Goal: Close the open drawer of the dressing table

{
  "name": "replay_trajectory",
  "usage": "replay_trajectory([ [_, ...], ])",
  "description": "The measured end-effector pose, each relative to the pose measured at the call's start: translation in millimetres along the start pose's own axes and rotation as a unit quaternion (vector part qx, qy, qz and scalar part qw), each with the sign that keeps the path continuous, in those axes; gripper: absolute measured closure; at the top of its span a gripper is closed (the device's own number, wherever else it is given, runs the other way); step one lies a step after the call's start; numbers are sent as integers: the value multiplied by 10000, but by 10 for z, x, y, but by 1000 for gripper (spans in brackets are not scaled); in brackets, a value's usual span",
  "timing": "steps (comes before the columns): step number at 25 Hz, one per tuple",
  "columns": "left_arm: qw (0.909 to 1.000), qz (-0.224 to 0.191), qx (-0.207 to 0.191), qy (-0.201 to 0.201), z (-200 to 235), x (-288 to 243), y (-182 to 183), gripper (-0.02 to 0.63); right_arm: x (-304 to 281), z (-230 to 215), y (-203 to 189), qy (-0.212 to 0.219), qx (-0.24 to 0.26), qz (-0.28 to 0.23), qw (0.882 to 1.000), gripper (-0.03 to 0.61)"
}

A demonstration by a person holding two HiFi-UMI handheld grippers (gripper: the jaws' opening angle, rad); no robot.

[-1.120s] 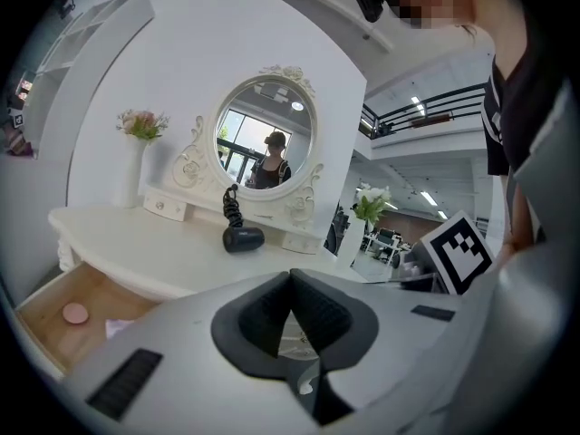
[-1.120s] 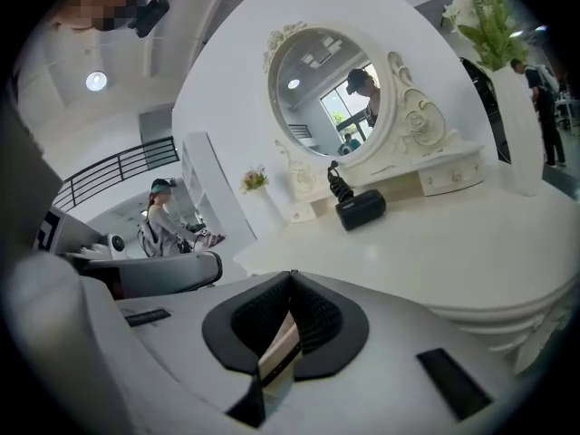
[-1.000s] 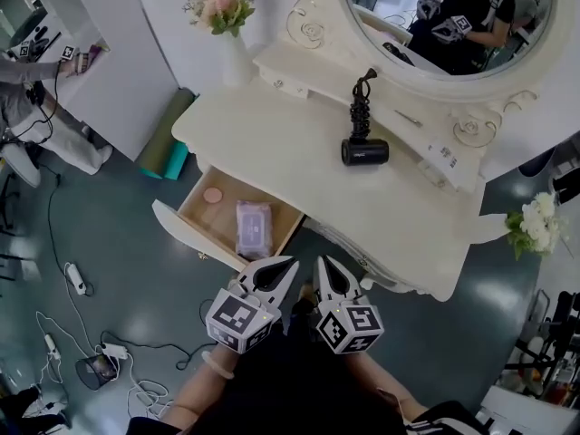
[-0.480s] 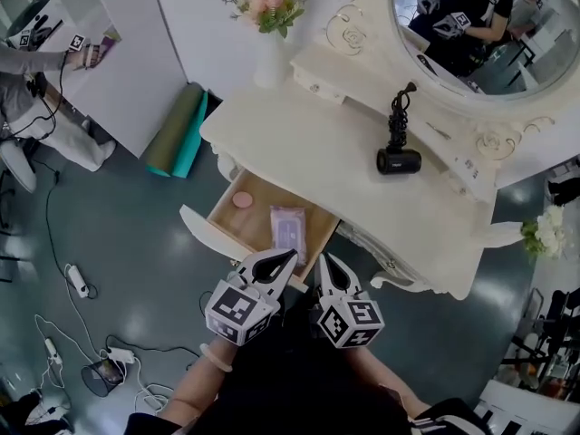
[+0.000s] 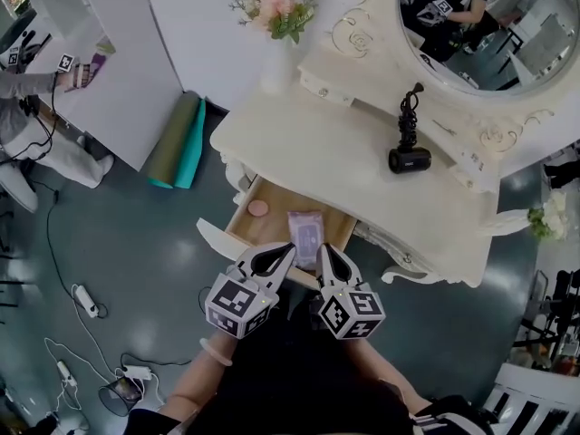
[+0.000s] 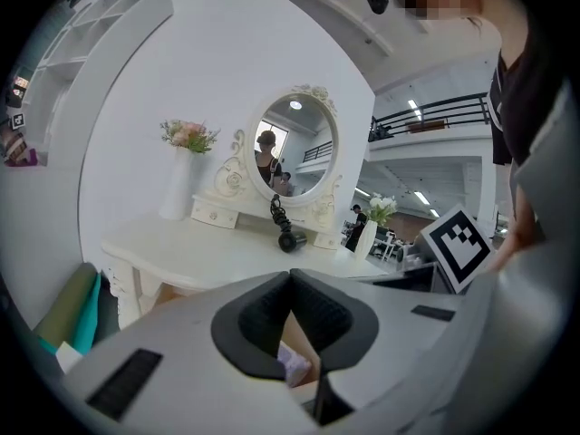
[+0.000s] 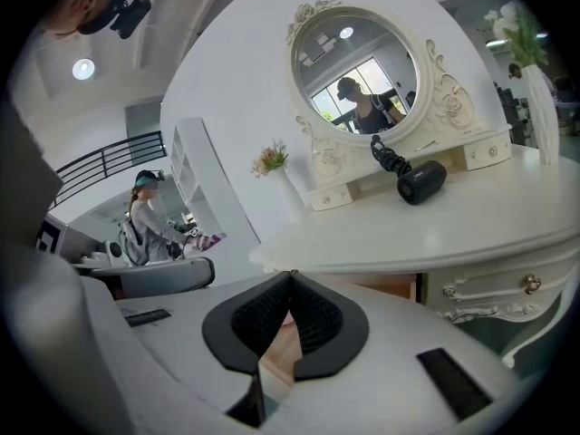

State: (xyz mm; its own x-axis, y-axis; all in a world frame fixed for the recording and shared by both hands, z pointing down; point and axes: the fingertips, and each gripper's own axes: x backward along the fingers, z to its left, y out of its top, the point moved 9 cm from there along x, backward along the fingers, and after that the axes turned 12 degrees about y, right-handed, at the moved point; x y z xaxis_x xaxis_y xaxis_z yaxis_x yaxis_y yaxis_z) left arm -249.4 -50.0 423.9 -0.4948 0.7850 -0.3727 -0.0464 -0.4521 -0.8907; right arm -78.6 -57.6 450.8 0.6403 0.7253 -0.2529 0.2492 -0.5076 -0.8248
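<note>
The cream dressing table (image 5: pixel 335 143) has one drawer (image 5: pixel 243 223) pulled out toward me. Inside lie a purple packet (image 5: pixel 306 227) and a small pink round thing (image 5: pixel 258 208). My left gripper (image 5: pixel 291 246) and right gripper (image 5: pixel 323 247) are side by side at the drawer's white front panel (image 5: pixel 216 237), tips over its near edge. Both are shut with nothing between the jaws. In the left gripper view the left gripper (image 6: pixel 290 275) points at the drawer opening under the tabletop (image 6: pixel 199 252). In the right gripper view the right gripper (image 7: pixel 290 277) does the same under the tabletop (image 7: pixel 435 234).
On the tabletop lie a black hair dryer (image 5: pixel 410 159) and a vase of pink flowers (image 5: pixel 276 57), below an oval mirror (image 5: pixel 489 25). A rolled green-teal mat (image 5: pixel 177 141) leans at the table's left. Another person (image 5: pixel 36 89) works at the far left. Cables (image 5: pixel 82 297) trail on the floor.
The table and drawer have come closer to me. Both shut grippers, earlier short of the drawer front, now reach its near edge. The drawer is as far out as before.
</note>
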Motion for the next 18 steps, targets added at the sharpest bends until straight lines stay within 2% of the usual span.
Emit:
replay_trajectory([
  [8,9993,184,-327,-59,306,52,-77,594,-152,129,-105,-252,-130,-162,9995,554],
  [18,9965,775,-298,71,514,170,-399,594,-237,223,-491,-247,-491,384,9978,554],
])
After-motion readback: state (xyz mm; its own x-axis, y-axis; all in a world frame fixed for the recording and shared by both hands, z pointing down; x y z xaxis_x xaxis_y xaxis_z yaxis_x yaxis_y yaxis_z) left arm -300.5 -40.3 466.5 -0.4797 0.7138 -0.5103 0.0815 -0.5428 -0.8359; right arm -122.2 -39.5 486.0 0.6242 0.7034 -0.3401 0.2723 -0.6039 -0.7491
